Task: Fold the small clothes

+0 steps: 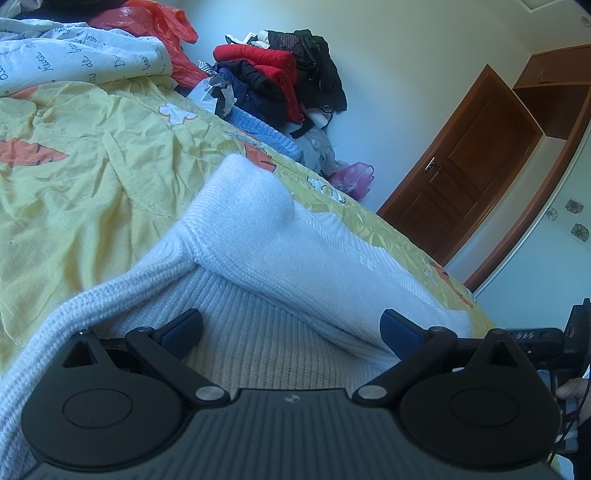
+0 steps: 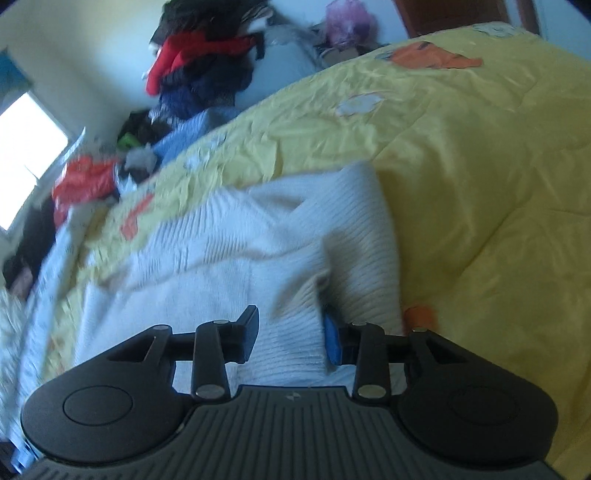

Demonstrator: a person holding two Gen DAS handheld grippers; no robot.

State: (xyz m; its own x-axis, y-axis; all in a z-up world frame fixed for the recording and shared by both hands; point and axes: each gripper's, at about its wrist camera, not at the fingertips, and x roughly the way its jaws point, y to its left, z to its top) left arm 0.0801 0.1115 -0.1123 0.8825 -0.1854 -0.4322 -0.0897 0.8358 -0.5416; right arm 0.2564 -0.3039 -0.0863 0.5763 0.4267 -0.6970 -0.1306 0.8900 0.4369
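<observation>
A white ribbed knit sweater (image 1: 266, 258) lies on the yellow bedspread (image 1: 92, 177), partly folded over itself. My left gripper (image 1: 291, 332) is open, its blue-padded fingers spread wide just above the sweater's ribbed part. In the right wrist view the same sweater (image 2: 229, 251) stretches ahead, one sleeve lying toward the far right. My right gripper (image 2: 290, 338) has its fingers closed in on a thick bunch of the sweater's knit near its hem. This view is blurred by motion.
A heap of red, black and blue clothes (image 1: 280, 77) is piled beyond the bed's far edge, with a red plastic bag (image 1: 166, 33) and a white printed quilt (image 1: 74, 55) at the back left. A brown door (image 1: 469, 158) stands to the right.
</observation>
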